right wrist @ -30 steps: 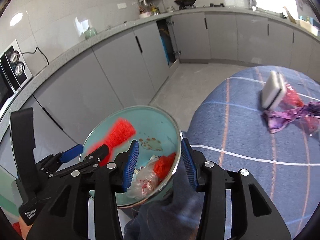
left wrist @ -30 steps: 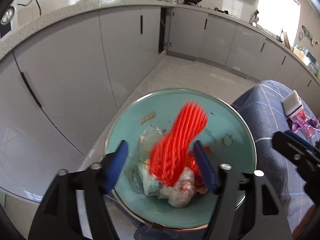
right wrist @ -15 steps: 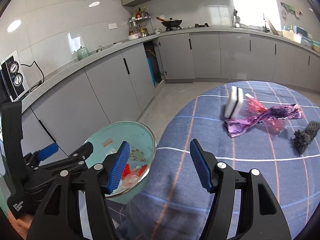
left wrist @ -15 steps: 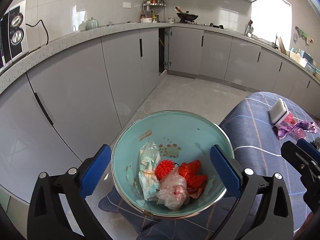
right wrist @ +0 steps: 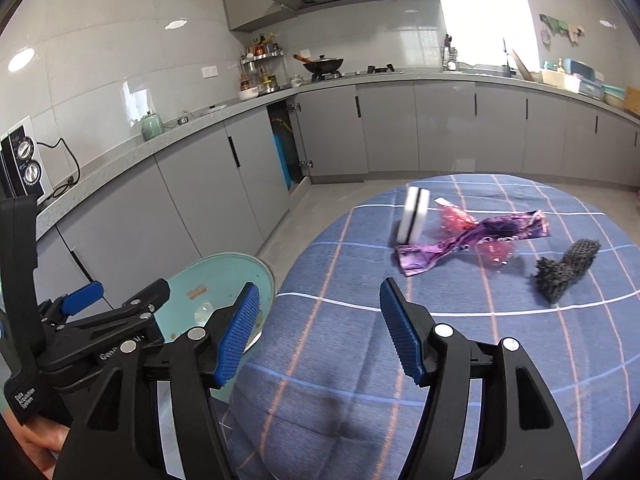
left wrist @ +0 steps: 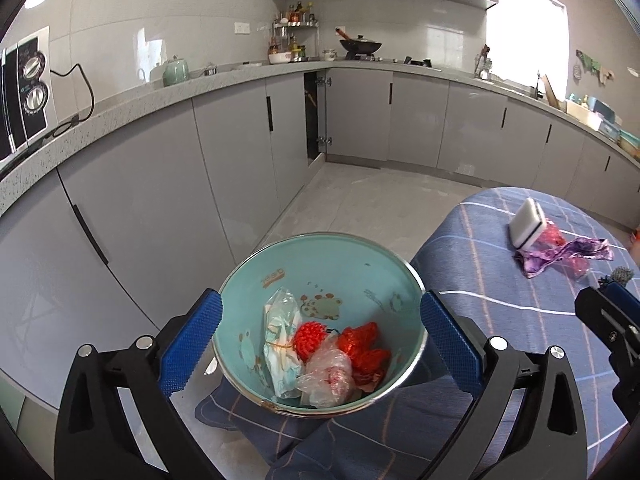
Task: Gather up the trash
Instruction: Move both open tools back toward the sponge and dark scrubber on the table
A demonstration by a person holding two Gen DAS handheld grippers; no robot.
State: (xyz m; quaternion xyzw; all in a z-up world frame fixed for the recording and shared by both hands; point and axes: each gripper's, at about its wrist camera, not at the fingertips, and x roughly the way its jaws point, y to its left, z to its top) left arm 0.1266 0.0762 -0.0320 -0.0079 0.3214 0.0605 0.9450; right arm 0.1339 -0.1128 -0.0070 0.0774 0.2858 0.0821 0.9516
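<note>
I'm steering the wide, empty right tool [right wrist: 320,328] toward the purple wrapper [right wrist: 472,240], approaching low, while the wide left tool [left wrist: 318,340] is hovering over the bowl [left wrist: 376,256].

Black gripper [right wrist: 320,332] frames; ribbed blue pads [right wrist: 240,340]; silver screws [right wrist: 443,330]

We see a grey kitchen counter [right wrist: 248,104] running along the wall above grey cupboards [left wrist: 240,168], with one cupboard door [right wrist: 280,152] standing open. A black wok [right wrist: 323,65] sits on the stove beside a rack of bottles [right wrist: 262,56]. A pale green teapot [left wrist: 175,71] stands near a white oven with dials [left wrist: 28,92], its black cord trailing across the counter.
</note>
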